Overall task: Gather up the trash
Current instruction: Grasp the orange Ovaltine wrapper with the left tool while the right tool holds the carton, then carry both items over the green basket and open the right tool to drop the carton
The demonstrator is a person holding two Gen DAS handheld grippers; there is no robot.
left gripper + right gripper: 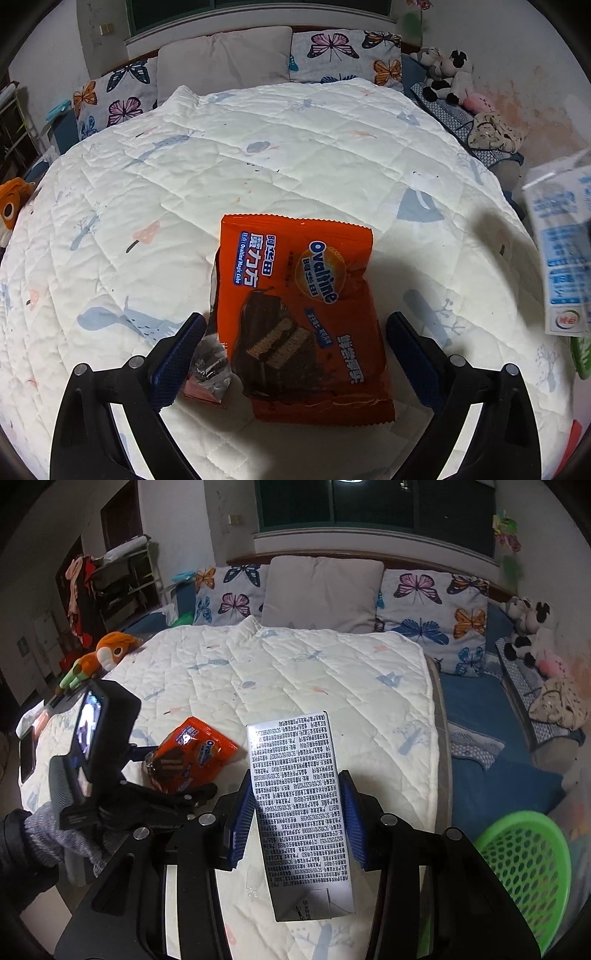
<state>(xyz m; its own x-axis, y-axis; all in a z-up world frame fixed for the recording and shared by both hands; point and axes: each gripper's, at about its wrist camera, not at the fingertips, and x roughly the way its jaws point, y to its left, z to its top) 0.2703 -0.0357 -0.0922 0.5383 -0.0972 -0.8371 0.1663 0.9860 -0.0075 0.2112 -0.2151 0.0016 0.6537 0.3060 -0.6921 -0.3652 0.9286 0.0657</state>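
A bed with a white quilt [295,155] fills both views. At lower centre of the left view, the left gripper [295,354] stands wide open around an orange wrapper [295,317], not pressing it. The right gripper [297,819] clamps a carton [299,812]; a green basket [524,878] sits lower right.

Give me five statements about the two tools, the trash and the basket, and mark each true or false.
1. The right tool is shut on the carton. True.
2. The left tool grips the orange wrapper. False: its jaws stand wide on either side of it.
3. The wrapper lies on the white quilt. True.
4. The green basket sits on the bed by the pillows. False: it is low at the right, beside the bed.
5. The wrapper is blue. False: orange.
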